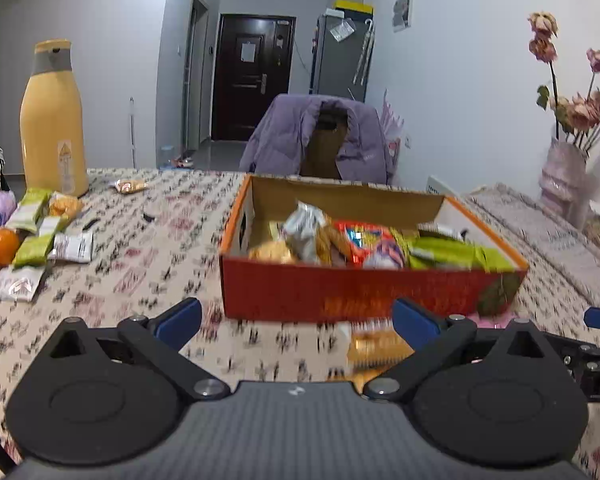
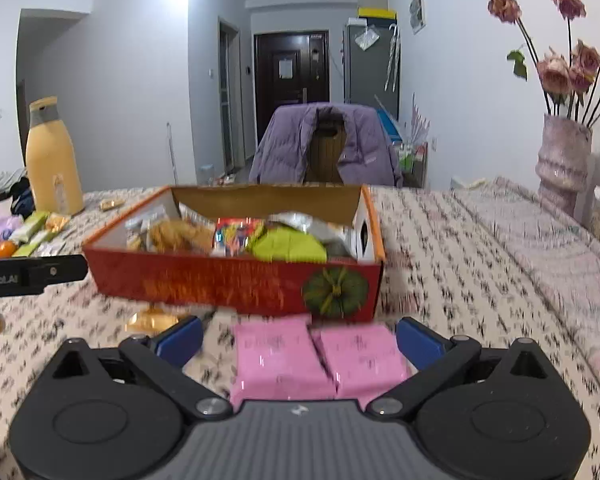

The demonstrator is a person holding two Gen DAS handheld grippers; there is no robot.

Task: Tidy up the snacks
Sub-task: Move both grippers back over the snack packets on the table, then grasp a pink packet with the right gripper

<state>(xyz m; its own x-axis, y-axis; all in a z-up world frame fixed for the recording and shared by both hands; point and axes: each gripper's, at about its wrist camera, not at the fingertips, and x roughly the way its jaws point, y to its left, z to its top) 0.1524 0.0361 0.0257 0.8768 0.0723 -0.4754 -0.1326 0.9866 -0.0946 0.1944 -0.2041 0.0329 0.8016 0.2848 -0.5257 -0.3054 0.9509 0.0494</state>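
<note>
2 pink packs (image 2: 320, 360) btwn open right gripper (image 2: 300, 340).

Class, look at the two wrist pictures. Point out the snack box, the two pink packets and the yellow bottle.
snack box (image 2: 228, 284): right wrist view, on its red front wall.
pink packets (image 2: 278, 354): right wrist view, on the left packet's top face.
yellow bottle (image 1: 52, 120): left wrist view, on its body.

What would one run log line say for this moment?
left tongs open, empty | right tongs open over pink packets | box part filled
</note>
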